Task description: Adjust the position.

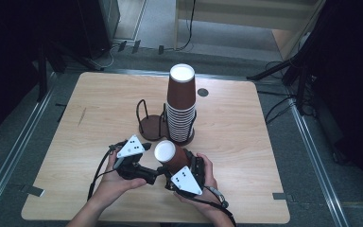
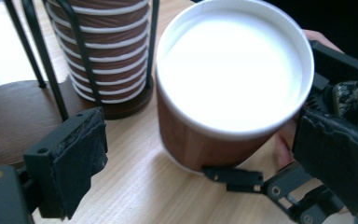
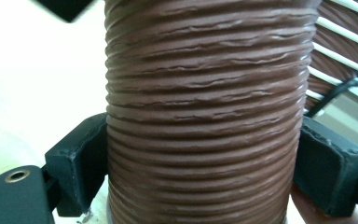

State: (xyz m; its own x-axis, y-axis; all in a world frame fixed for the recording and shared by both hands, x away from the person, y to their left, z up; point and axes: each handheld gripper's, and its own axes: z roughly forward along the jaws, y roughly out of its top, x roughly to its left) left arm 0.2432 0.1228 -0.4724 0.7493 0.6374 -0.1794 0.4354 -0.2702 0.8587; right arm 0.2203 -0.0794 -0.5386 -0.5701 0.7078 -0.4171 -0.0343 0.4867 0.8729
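Note:
A ribbed brown paper cup [image 1: 170,157] with a white inside stands low over the table's front, its wide end up. My right gripper [image 1: 178,165] is shut on its lower wall; in the right gripper view both black pads [image 3: 81,158] press the cup [image 3: 200,107] from either side. My left gripper [image 1: 157,172] comes in from the left. Its jaws stand open around the cup [image 2: 233,79], and the left pad [image 2: 74,158] is well clear of it. Behind is a tall stack of upturned cups [image 1: 181,109] in a black wire holder.
The holder's second ring and round brown base [image 1: 149,125] stand free to the left of the stack [image 2: 107,51]. A small round grommet [image 1: 203,92] sits in the wooden table [image 1: 99,109] behind it. Cables and stand legs lie on the floor around.

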